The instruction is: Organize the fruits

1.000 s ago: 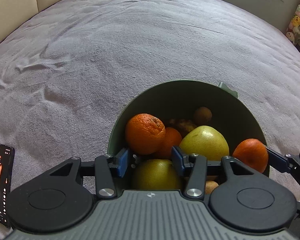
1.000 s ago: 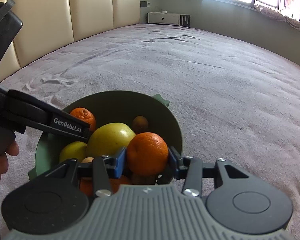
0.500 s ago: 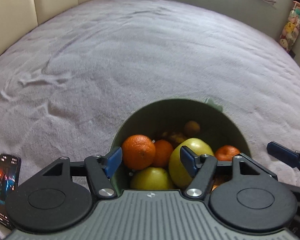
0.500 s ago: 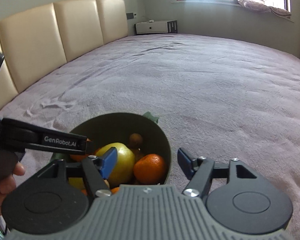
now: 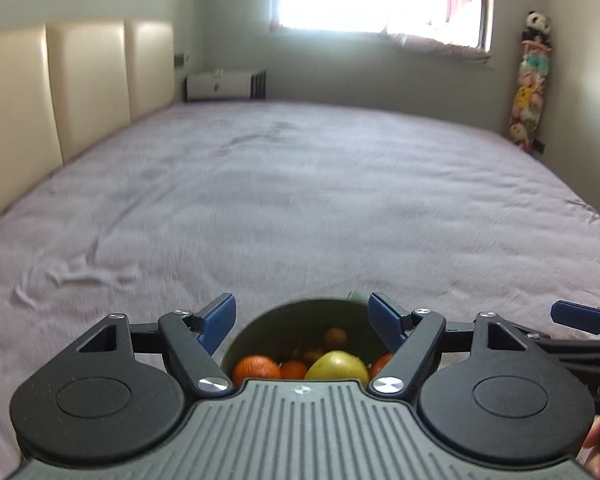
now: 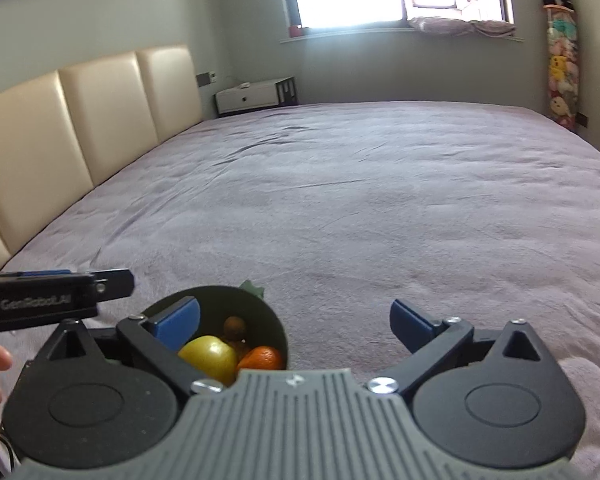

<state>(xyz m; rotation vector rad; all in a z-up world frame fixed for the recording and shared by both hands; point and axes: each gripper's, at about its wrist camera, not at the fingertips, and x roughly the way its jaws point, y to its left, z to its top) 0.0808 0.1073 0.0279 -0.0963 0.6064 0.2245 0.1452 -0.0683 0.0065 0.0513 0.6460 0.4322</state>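
A dark green bowl (image 5: 300, 310) of fruit sits on the bed, close under both grippers. It holds a yellow-green apple (image 5: 337, 365), several oranges (image 5: 256, 367) and a small brown fruit (image 5: 335, 336). My left gripper (image 5: 302, 322) is open and empty, above the bowl's near side. In the right wrist view the bowl (image 6: 268, 320) shows the apple (image 6: 208, 358), an orange (image 6: 262, 358) and the brown fruit (image 6: 235, 326). My right gripper (image 6: 296, 322) is open and empty, above the bowl's right edge.
The purple-grey bedspread (image 5: 300, 200) stretches ahead. A cream padded headboard (image 6: 80, 120) runs along the left. A white nightstand (image 6: 256, 96) and a window stand at the back; plush toys (image 6: 562, 72) hang far right. The other gripper shows at each view's edge (image 6: 52, 300).
The right gripper let go of an orange into the bowl and opened. Both grippers opened wider, rose and tilted up, so the bowl now sits low in both views.
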